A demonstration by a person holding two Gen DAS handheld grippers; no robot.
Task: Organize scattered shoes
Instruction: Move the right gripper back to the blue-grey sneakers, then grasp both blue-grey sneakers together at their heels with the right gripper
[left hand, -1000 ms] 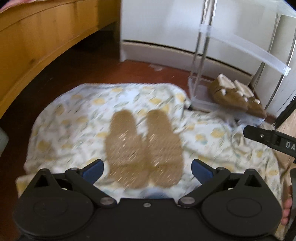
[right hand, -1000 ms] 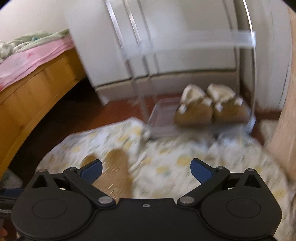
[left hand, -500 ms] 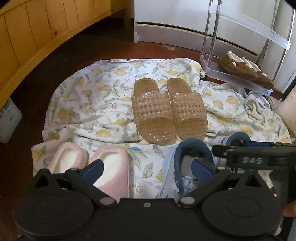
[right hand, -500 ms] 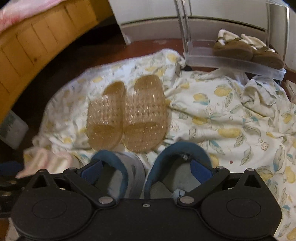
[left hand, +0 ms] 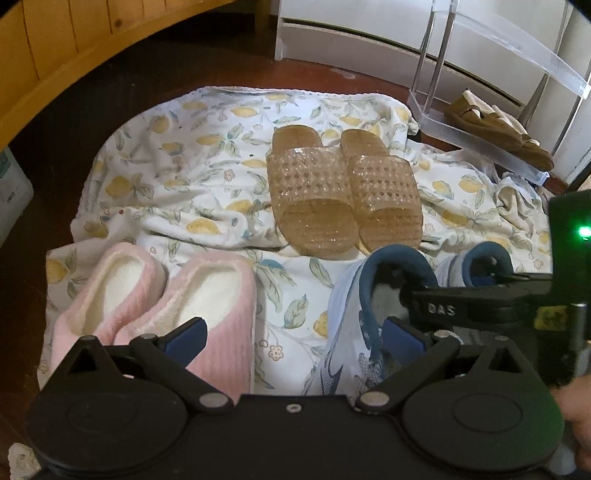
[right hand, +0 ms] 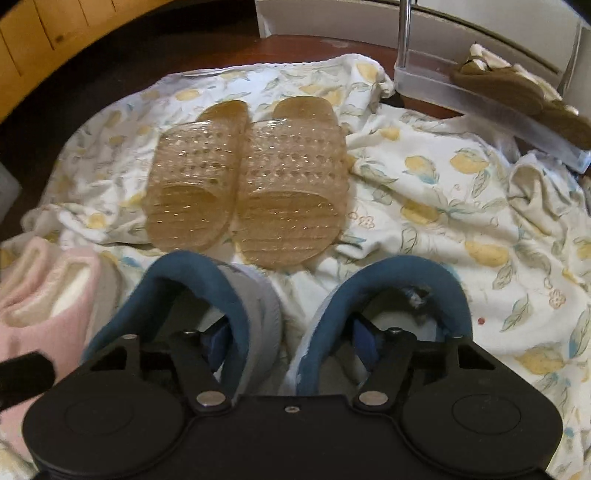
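A pair of blue-collared pale sneakers (right hand: 424,280) stands on the lemon-print cloth (right hand: 443,177), close under my right gripper (right hand: 291,339). One of its fingers sits inside each sneaker, and the jaws are narrowed on the two inner walls. My left gripper (left hand: 293,334) hovers open and holds nothing, between the pink fluffy slippers (left hand: 177,306) and the left sneaker (left hand: 354,325). Clear amber slippers (left hand: 340,192) lie side by side further on. Brown sandals (left hand: 495,125) rest on the clear rack's bottom shelf (left hand: 461,133).
A wooden bed frame (left hand: 55,55) curves along the left over dark floor. White cabinets (left hand: 351,29) stand behind the rack. A pale box (left hand: 11,192) sits at the far left edge. A hand (left hand: 576,413) shows at the lower right.
Both grippers have dropped and pulled back toward the near shoes. The right gripper's jaws have narrowed with its fingers inside the two sneakers. The left gripper stays open.
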